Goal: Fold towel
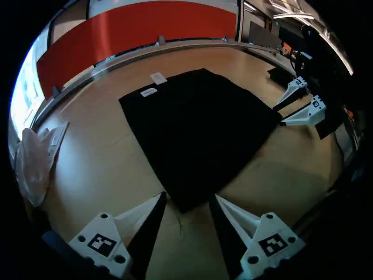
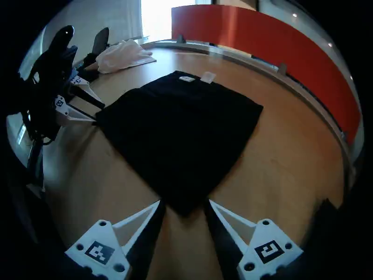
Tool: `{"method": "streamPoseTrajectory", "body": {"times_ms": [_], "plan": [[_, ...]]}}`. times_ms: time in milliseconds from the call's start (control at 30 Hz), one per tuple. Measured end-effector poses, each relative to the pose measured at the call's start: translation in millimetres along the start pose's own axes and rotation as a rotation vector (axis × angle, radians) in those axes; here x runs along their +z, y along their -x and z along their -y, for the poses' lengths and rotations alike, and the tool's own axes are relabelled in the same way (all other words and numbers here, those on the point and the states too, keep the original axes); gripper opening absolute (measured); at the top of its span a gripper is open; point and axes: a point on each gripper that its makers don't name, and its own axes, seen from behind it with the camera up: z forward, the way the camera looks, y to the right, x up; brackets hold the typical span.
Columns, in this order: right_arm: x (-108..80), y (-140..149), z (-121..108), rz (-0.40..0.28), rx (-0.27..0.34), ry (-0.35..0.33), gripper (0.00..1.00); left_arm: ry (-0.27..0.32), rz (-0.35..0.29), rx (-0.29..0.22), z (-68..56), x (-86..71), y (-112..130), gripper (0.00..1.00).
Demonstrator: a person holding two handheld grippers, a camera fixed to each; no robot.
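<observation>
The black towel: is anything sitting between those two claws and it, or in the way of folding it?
Nothing visible. The left gripper and right gripper each stand open at a corner of the towel. A small white tag lies near its far edge; the crumpled white bundle lies well aside.

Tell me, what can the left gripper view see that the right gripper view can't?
Left gripper view: the right gripper far off, open, at a side corner of the towel. Right gripper view: the left gripper far off, and a bright window. Both: the black towel, the wooden table, the red wall panel and a white cloth heap.
</observation>
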Motion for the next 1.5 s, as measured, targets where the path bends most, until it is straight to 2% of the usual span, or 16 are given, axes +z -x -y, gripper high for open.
{"method": "streamPoseTrajectory", "body": {"times_ms": [67, 133, 267, 533, 700, 900, 1500], "plan": [[0.0, 0, -1, 0.001, 0.004, 0.001, 0.42, -0.001, 0.005, -0.002, 0.6, -0.2, 0, 0.52], [0.1, 0, -1, 0.001, 0.008, 0.001, 0.32, -0.001, 0.01, -0.002, 0.8, -0.3, 0, 0.51], [0.3, 0, 0, 0.001, 0.013, -0.002, 0.19, -0.003, 0.018, -0.002, 0.5, -0.2, -1, 0.33], [-2.9, -3, 5, -0.014, 0.034, -0.015, 0.17, -0.008, 0.028, -0.028, 0.9, 0.0, -2, 0.13], [-7.5, -7, 4, -0.031, 0.043, -0.004, 0.17, 0.007, 0.033, -0.055, -2.3, -1.3, -3, 0.11], [-16.8, -15, 3, -0.057, 0.054, -0.004, 0.17, -0.006, 0.015, -0.056, -2.7, -9.8, -13, 0.11], [-75.1, -58, 3, -0.165, 0.063, 0.018, 0.17, -0.006, -0.048, -0.09, -13.2, -64.2, -52, 0.11]]}}
